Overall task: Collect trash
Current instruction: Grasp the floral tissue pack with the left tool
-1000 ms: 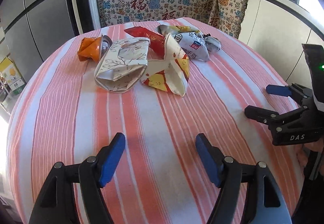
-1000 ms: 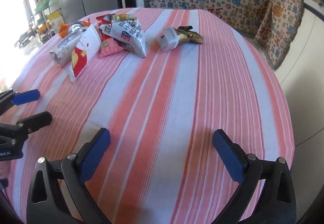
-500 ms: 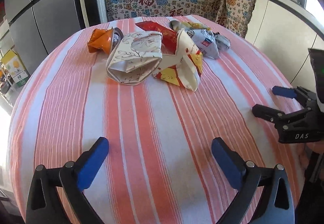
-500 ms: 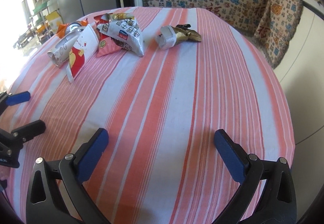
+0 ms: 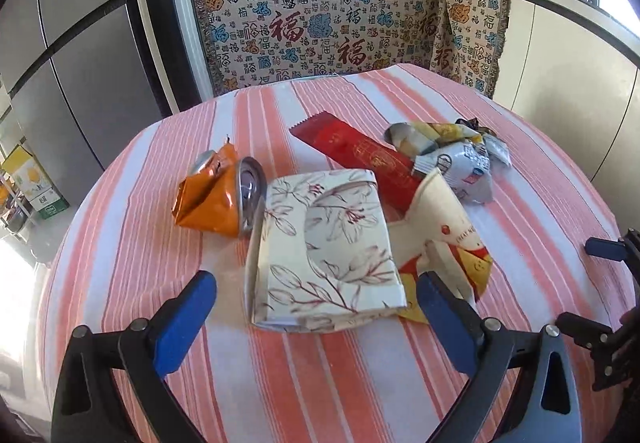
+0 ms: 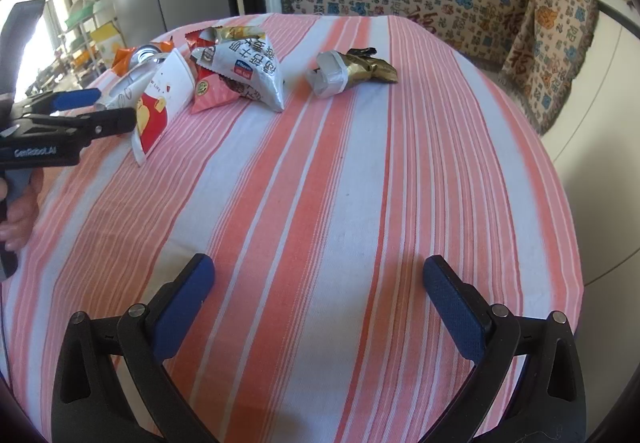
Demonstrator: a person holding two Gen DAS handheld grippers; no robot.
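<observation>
A heap of trash lies on the round striped table [image 5: 320,383]. A flattened floral paper box [image 5: 326,251] lies just ahead of my open left gripper [image 5: 316,319], between its fingers. Around it are a crushed orange can [image 5: 216,199], a red wrapper [image 5: 360,155], a white and yellow packet [image 5: 448,239] and a grey snack bag [image 5: 460,167]. My right gripper [image 6: 320,303] is open and empty over bare cloth. From it I see the grey snack bag [image 6: 244,71] and a gold and white wrapper [image 6: 352,73] apart from the heap.
A chair with a patterned cloth [image 5: 340,19] stands behind the table. Grey cabinets [image 5: 80,43] are at the left, a white counter [image 5: 568,55] at the right. The left gripper [image 6: 76,115] shows at the left of the right wrist view.
My left gripper has opened wider and moved forward to the floral box. My right gripper has hardly moved.
</observation>
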